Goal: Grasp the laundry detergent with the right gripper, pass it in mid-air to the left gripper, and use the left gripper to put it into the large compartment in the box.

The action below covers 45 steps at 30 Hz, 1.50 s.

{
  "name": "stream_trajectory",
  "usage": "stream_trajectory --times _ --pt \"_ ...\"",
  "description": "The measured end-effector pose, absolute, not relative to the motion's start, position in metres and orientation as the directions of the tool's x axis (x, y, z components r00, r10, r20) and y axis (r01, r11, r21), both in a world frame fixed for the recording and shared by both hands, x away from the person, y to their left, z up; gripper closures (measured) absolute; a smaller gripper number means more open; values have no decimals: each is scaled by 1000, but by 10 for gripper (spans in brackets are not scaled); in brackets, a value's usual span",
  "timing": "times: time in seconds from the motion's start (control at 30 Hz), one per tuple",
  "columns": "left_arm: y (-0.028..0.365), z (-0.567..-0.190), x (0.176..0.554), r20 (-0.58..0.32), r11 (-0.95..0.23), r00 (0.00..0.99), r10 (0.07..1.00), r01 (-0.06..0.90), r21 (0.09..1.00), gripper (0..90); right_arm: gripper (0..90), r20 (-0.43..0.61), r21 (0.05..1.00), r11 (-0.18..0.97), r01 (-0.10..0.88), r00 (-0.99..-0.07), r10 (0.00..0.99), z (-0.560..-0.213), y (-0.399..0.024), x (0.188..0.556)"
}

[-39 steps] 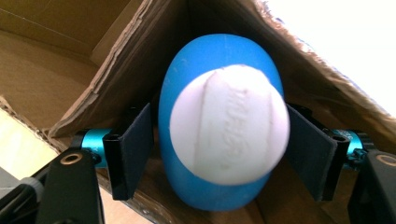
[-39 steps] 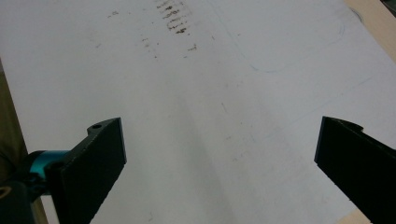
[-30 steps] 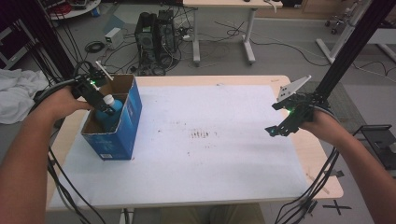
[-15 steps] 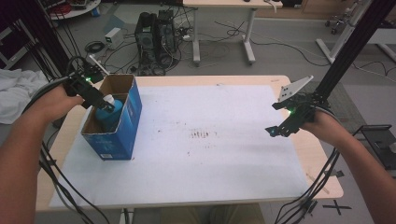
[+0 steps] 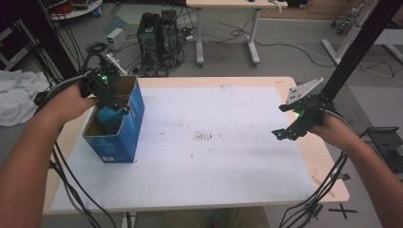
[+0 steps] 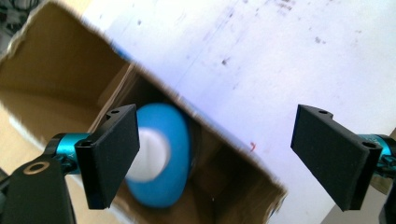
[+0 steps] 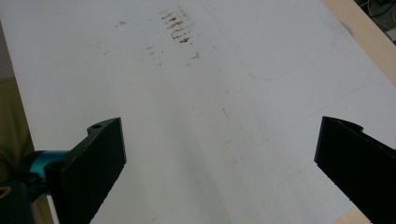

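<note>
A blue cardboard box (image 5: pixel 124 128) with an open top stands at the table's left side. Inside it lies a blue bottle with a white cap (image 6: pixel 159 156), also seen as the bottle (image 5: pixel 108 118) from above. My left gripper (image 5: pixel 115 100) hovers over the box's opening; its jaws have just been opening and now stand wide apart, nothing pressed between them, the bottle lying loose below. In the left gripper view my left gripper (image 6: pixel 219 156) straddles the box's rim (image 6: pixel 196 119). My right gripper (image 5: pixel 285 133) hangs open above the table's right side, and in its own view my right gripper (image 7: pixel 224 168) is empty.
A white mat (image 5: pixel 214 152) with small brown marks covers most of the wooden table (image 5: pixel 328 166). Cables trail from both hands over the table's front edge. Computer cases (image 5: pixel 159 31) and another table's legs stand on the floor beyond.
My left gripper has risen and drawn back toward the box's far left rim, and its jaws have let go of the bottle, which now rests in the box. The right hand has stayed still.
</note>
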State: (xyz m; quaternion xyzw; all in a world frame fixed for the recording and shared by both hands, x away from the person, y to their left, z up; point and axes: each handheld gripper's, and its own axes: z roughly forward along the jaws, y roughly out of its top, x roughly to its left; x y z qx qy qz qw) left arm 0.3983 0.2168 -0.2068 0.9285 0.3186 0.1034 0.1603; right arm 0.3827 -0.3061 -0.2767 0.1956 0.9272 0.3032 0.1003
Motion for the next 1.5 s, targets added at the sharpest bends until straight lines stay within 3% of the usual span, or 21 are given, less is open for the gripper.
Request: stream_trajectory --times 0.1,0.3,0.33,0.93,1.5 --pt "204 -204 400 115 -772 792 599 534 344 155 11 -69 604 737 302 -902 426 -276 -307 382" --pt "173 -205 400 107 -748 783 613 531 399 155 11 -62 600 741 302 -906 419 -277 -308 383" --pt "169 -201 404 135 -804 822 553 485 343 155 11 -52 597 738 314 -903 426 -277 -308 383" --pt "77 -225 421 109 -880 902 417 371 296 155 11 -8 566 755 331 -914 406 -272 -298 399" --pt "61 -230 425 123 -897 915 385 339 286 155 11 10 529 780 334 -922 388 -263 -284 411"
